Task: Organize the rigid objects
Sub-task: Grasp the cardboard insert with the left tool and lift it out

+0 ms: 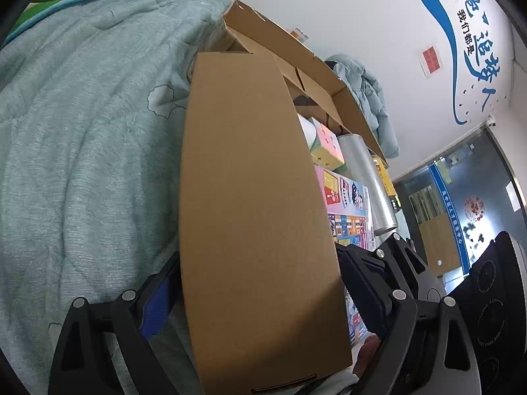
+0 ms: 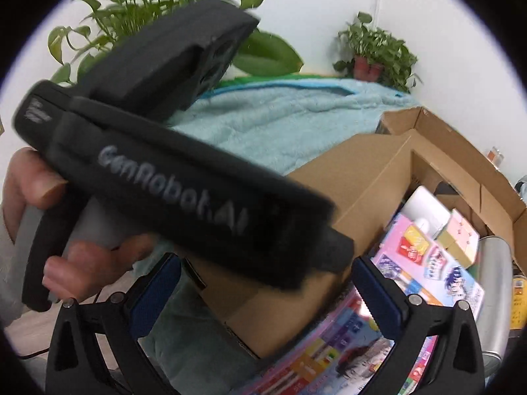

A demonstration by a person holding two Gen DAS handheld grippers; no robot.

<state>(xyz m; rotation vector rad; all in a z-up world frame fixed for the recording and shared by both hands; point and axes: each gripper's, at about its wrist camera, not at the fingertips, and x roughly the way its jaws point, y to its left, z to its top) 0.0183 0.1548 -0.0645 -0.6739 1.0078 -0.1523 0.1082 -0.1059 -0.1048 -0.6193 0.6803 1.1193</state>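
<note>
Through the left wrist camera we look along our left gripper (image 1: 260,299), whose blue-padded fingers (image 1: 156,309) stand on either side of a raised flap (image 1: 253,204) of the cardboard box (image 1: 316,75). The flap fills the gap between the fingers, but we cannot tell whether the pads press on it or merely flank it. To the left lies a pale teal quilt (image 1: 82,151). To the right of the flap, inside the box, we see a colourful printed board (image 1: 349,210), a pastel pink-and-yellow small box (image 1: 326,146) and a silver cylinder (image 1: 365,181) lying along the far wall. A black round device (image 1: 494,302) sits at the lower right edge.

Through the right wrist camera our right gripper (image 2: 268,293) has its jaws wide apart and holds nothing; it hovers over the near corner of the cardboard box (image 2: 369,171). Across the upper left, blurred, runs the black body of the left gripper (image 2: 184,191), held by the left hand (image 2: 82,256). Inside the box lie the printed board (image 2: 428,263), the small pastel box (image 2: 461,240) and the silver cylinder (image 2: 494,289). Behind, the quilt (image 2: 280,121) spreads out, with potted plants (image 2: 375,52) against the white wall.
</note>
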